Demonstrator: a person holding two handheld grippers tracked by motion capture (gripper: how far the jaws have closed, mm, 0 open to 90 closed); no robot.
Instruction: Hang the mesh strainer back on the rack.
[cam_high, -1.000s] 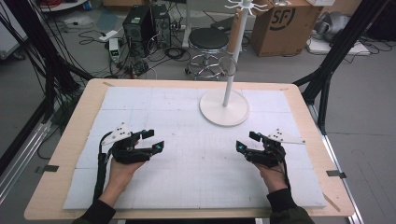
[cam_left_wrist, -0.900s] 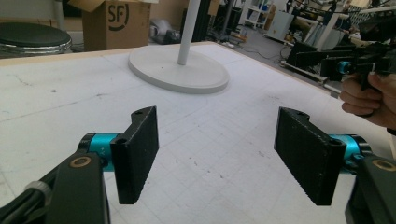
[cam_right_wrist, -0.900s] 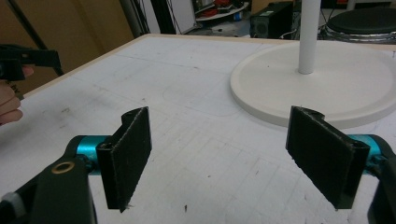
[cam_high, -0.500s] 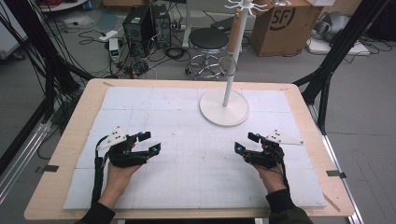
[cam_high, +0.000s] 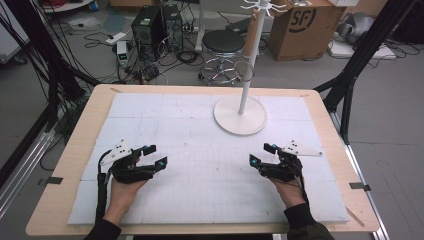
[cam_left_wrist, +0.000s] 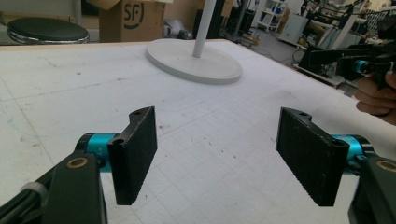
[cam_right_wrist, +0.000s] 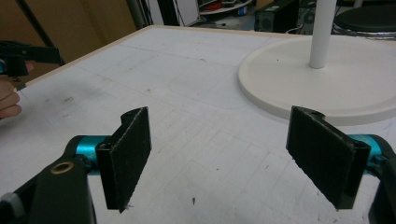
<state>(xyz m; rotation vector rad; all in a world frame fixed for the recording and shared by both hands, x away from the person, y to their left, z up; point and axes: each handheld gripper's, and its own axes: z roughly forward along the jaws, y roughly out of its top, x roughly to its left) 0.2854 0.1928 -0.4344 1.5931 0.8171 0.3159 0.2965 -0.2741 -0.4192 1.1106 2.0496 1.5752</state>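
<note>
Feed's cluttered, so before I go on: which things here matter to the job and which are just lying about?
In play:
- left hand-held gripper, open
- right hand-held gripper, open
- white stand on the table mat

Lying about:
- stool
- cardboard box
- computer tower

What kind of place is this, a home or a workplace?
Most likely a lab or workshop, not a home. Behind the table stand a computer tower among loose floor cables, a cardboard shipping box and black metal rig frames.
</note>
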